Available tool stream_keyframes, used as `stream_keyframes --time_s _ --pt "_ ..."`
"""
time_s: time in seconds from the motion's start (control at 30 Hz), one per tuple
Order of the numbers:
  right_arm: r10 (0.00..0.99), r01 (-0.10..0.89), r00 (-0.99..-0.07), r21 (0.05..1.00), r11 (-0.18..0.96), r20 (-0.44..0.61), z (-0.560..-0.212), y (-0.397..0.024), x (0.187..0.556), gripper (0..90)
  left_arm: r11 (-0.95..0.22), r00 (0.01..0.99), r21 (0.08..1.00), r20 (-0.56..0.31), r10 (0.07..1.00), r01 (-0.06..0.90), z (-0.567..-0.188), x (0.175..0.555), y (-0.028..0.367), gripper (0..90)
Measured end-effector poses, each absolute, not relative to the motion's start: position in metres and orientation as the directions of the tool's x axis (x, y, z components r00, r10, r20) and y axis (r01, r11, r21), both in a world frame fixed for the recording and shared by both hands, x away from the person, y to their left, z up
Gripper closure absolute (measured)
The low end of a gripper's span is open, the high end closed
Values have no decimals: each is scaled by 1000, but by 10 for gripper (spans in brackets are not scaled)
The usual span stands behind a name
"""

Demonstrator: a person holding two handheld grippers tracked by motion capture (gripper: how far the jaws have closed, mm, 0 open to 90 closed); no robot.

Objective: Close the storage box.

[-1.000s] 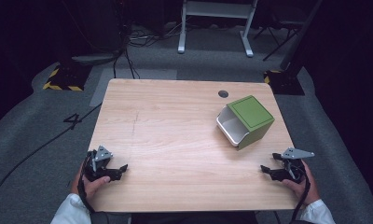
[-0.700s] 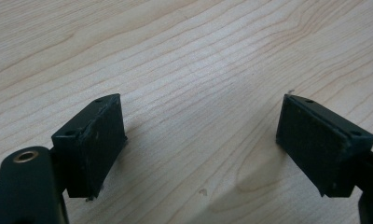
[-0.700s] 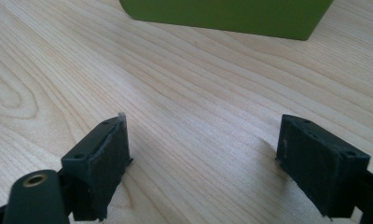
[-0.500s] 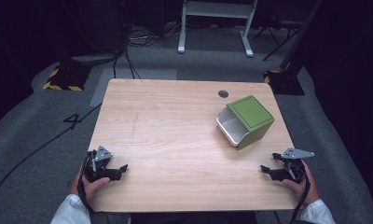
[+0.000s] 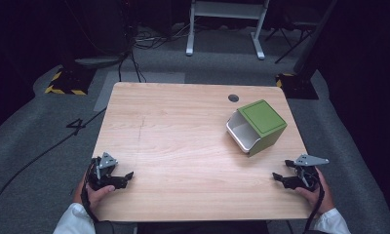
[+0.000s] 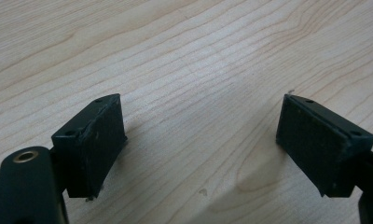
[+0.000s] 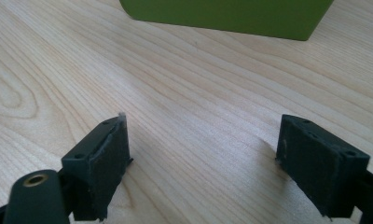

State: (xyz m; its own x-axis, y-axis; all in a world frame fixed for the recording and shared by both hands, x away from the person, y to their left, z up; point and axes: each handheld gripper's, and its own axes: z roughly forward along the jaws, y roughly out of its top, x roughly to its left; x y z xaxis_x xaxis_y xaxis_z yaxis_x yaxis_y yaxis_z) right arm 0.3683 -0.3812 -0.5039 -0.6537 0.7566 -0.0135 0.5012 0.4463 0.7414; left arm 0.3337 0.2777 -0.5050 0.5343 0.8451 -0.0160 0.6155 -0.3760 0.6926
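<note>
While the green box (image 5: 257, 127) lies tipped on its side at about two o'clock on the bench (image 5: 183, 146), its white opening facing seven o'clock, both tongs rest wide and empty near the front edge. The right tongs (image 5: 286, 179) sit nearest, the left tongs (image 5: 119, 178) well apart at seven o'clock. Righting it probably goes best gripping the open rim squarely.

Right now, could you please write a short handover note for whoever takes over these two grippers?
Left gripper: open, empty, resting low at the near left edge of the table.
Right gripper: open, empty, near right edge, jaws pointing toward the green box.
Green box: lies on its side at the right of the table, white inside facing left and toward the person, apart from both grippers.
Done: nothing visible; box untouched.
Left: probably reach for the box, right gripper nearest.
</note>
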Motion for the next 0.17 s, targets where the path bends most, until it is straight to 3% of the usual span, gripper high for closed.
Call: stream_keyframes --time_s 0.17 --pt "756 501 -654 742 446 -12 -504 -381 368 176 -376 534 693 -16 845 616 -505 334 278 155"
